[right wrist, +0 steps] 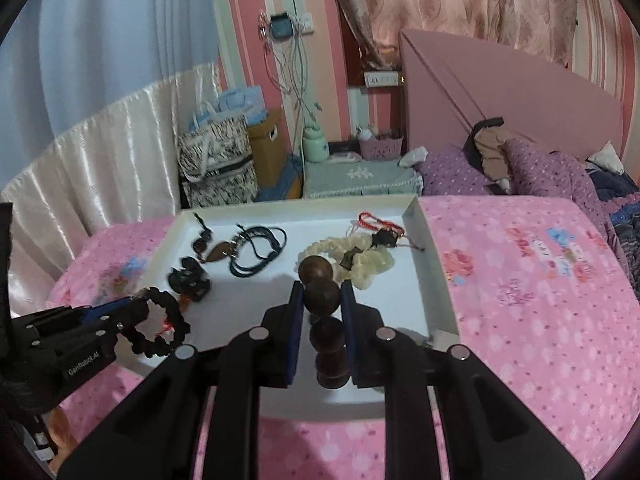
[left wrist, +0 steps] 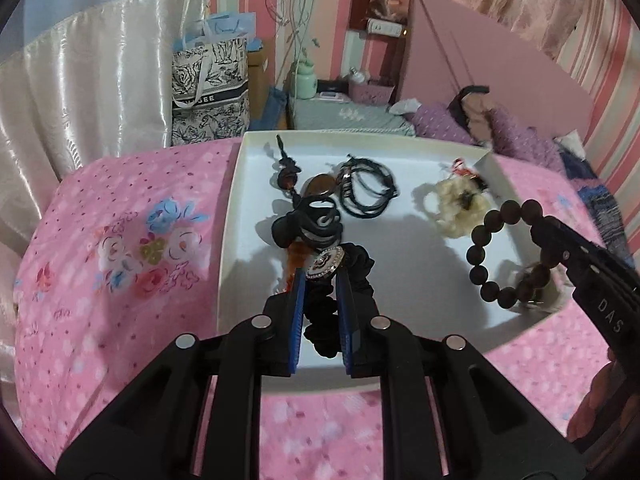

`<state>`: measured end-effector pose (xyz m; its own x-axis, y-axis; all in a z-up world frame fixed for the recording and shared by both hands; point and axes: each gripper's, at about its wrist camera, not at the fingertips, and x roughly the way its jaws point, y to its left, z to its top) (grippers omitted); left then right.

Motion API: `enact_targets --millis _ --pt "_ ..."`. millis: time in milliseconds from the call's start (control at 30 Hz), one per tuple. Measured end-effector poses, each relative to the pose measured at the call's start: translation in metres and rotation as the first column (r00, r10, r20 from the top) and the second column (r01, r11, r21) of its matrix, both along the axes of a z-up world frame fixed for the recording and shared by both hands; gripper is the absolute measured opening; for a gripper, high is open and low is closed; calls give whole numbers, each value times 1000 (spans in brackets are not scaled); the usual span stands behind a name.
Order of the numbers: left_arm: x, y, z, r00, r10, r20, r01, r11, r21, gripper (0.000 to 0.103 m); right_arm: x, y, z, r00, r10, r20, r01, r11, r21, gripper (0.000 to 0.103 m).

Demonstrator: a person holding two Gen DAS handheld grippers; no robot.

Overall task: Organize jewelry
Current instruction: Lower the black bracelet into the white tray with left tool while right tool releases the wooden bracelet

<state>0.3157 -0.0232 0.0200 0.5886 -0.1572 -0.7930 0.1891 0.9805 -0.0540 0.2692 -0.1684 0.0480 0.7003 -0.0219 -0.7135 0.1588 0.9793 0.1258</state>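
Observation:
A white shallow box (left wrist: 232, 216) lies on the pink bed. My left gripper (left wrist: 322, 280) is shut on a black scrunchie (left wrist: 352, 268) with a rhinestone brooch, held over the box; it also shows in the right wrist view (right wrist: 168, 320). My right gripper (right wrist: 322, 292) is shut on a dark wooden bead bracelet (right wrist: 322, 296), seen hanging in the left wrist view (left wrist: 480, 240). In the box lie a black claw clip (left wrist: 308, 224), black cords (left wrist: 368, 188), a brown pendant necklace (left wrist: 316, 186) and a cream scrunchie (left wrist: 456, 204).
The pink floral bedspread (left wrist: 120, 260) surrounds the box. Purple bedding (right wrist: 540, 168) and a pink headboard (right wrist: 500, 92) are at the far right. Bags (left wrist: 208, 92) and a nightstand (left wrist: 348, 116) stand beyond the bed's far edge.

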Motion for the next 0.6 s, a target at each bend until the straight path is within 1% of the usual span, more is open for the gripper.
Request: enact_targets --millis 167,300,333,400,533,600 --pt "15 7 -20 999 32 -21 -31 999 36 13 14 -10 -28 997 -47 -65 42 996 -78 19" --pt "23 13 -31 998 51 -41 -49 998 49 14 24 -17 -44 992 -55 -116 46 995 -84 19" --pt "25 14 -34 997 55 -47 -52 997 50 14 26 -16 -46 991 -56 -122 44 994 -99 19" --pt "27 13 -41 997 56 -58 -52 997 60 14 29 -10 -49 990 -59 -126 40 987 -156 19" --pt "25 13 -46 996 69 -50 -65 995 79 14 31 -5 -56 987 -56 -152 25 981 -195 19" --pt "24 14 -45 996 76 -51 -72 994 84 18 32 -3 -57 986 -54 -160 18 976 -218 21"
